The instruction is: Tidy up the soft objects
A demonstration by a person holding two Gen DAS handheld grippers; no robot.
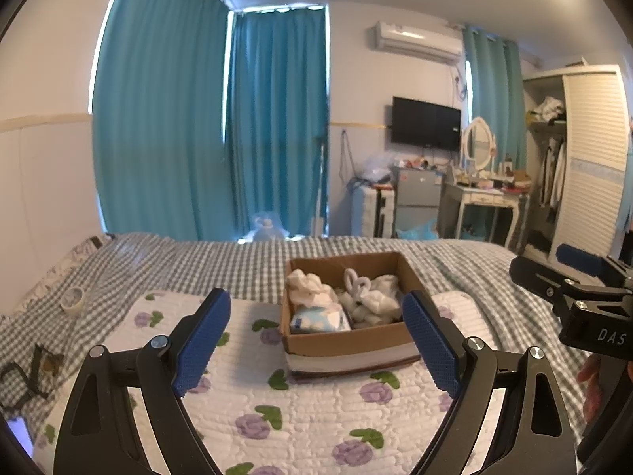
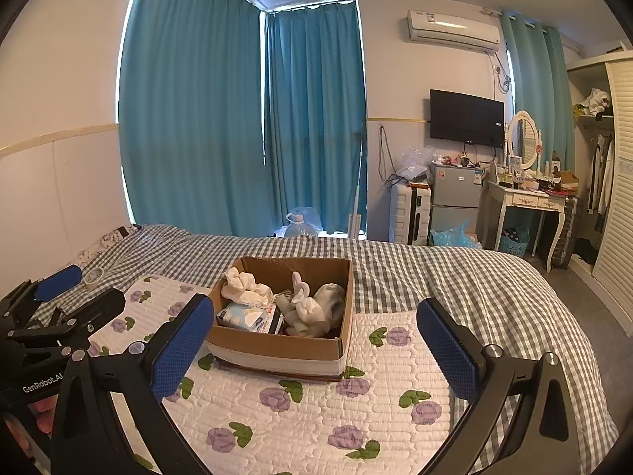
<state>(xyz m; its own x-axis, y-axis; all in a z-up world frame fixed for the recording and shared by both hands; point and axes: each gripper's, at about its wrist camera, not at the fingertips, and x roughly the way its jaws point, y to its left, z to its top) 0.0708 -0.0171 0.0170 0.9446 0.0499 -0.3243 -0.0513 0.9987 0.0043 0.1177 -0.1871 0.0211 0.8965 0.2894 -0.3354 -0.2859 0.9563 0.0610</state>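
Observation:
An open cardboard box (image 1: 348, 342) (image 2: 277, 346) stands on a white quilted mat with purple flowers (image 1: 300, 407) (image 2: 300, 403) on the bed. Inside lie a crumpled white cloth (image 1: 310, 289) (image 2: 247, 287), a blue-white tissue pack (image 1: 320, 318) (image 2: 249, 314) and a grey-white plush toy (image 1: 370, 297) (image 2: 312, 306). My left gripper (image 1: 316, 340) is open and empty, held in front of the box. My right gripper (image 2: 316, 348) is open and empty, also in front of the box. Each gripper shows at the edge of the other's view.
The bed has a grey checked cover (image 2: 455, 277). A roll of tape (image 1: 73, 299) (image 2: 95, 276) lies on it at the left. Dark straps (image 1: 35, 368) lie near the left edge. Teal curtains, a fridge, a dressing table (image 2: 530, 198) and a wardrobe stand beyond the bed.

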